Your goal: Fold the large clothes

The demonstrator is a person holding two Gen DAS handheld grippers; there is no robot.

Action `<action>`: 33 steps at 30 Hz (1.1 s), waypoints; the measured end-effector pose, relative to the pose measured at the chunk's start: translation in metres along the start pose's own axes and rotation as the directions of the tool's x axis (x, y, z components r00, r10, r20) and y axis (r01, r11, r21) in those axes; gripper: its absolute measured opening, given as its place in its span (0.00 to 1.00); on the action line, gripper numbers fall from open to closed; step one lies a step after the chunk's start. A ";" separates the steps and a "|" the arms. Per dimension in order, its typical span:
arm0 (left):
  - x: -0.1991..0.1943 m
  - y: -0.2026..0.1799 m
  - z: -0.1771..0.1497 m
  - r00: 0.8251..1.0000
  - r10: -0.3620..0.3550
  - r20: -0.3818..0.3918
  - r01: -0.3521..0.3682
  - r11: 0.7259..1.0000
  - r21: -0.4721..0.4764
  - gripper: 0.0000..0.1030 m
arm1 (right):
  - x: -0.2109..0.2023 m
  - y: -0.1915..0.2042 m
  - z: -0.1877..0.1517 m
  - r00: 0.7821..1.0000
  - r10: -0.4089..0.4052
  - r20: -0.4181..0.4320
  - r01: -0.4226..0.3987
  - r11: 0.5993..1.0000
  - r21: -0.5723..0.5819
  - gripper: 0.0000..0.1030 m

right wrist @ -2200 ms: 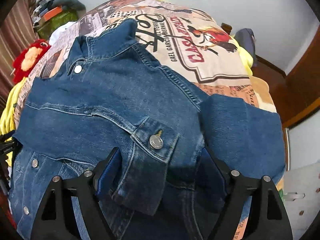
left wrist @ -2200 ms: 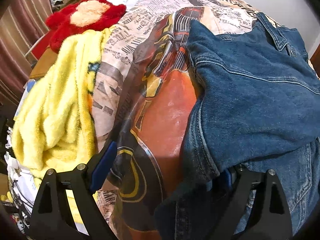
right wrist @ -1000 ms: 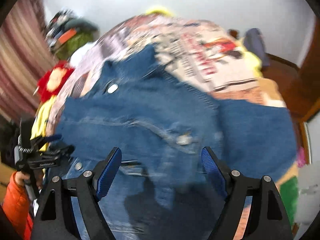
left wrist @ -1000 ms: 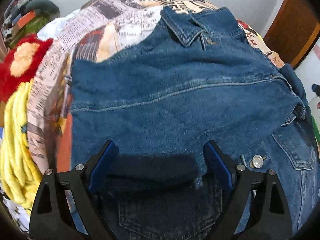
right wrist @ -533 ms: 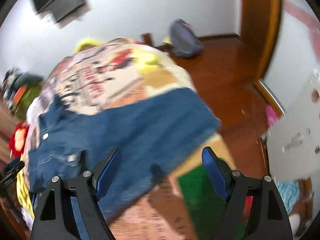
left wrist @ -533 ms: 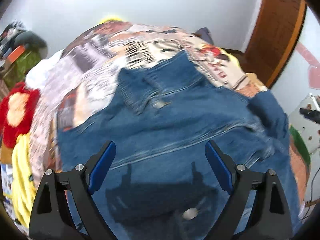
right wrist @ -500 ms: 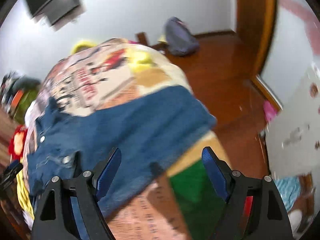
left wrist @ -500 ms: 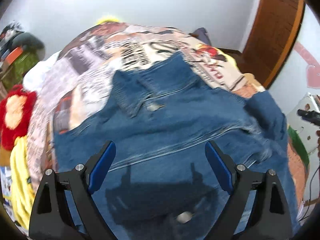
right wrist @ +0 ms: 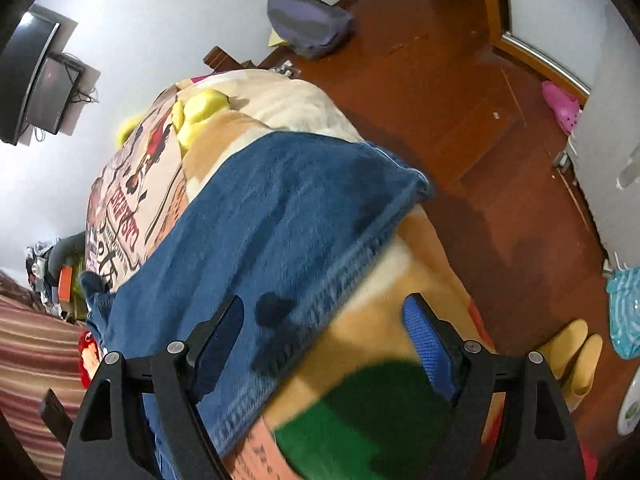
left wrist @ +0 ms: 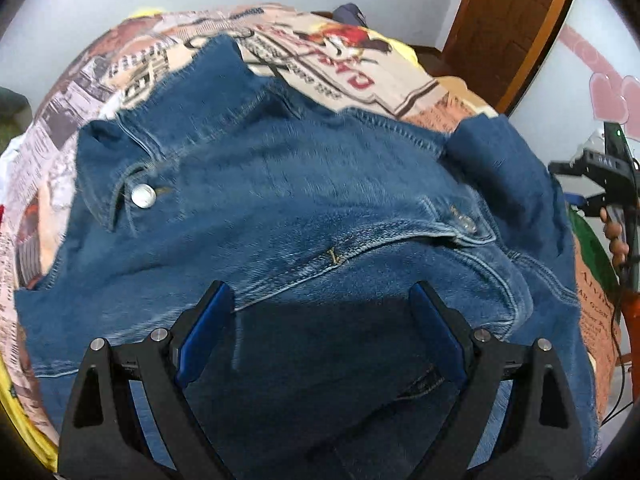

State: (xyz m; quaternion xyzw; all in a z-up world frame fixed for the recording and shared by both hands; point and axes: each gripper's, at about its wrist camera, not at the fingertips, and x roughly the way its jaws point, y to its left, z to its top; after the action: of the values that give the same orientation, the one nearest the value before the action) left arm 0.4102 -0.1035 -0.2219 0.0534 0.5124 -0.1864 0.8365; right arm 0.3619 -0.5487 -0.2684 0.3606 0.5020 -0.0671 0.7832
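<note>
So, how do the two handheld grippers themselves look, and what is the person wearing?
Both the left gripper and the right gripper have black triangular frames with cut-out holes and silver screws. Their fingers carry blue textured pads. In the left wrist view, an orange sleeve shows beside the right gripper's black body, with thin dark cables below.

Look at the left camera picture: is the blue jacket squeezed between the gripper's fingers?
No, the left gripper stands wide open above the jacket, gripping nothing.
</note>
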 end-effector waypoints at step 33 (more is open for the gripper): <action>-0.090 0.035 -0.016 0.982 0.056 0.179 -0.040 0.995 -0.091 0.92 | -0.114 0.184 -0.032 0.925 0.287 0.250 -0.191 0.917 -0.350 0.09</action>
State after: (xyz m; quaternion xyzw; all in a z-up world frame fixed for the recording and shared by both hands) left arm 0.3729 -0.0437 -0.1538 0.0120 0.4404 -0.1479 0.8854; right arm 0.3690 -0.4231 -0.0888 0.2742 0.3348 0.0590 0.8996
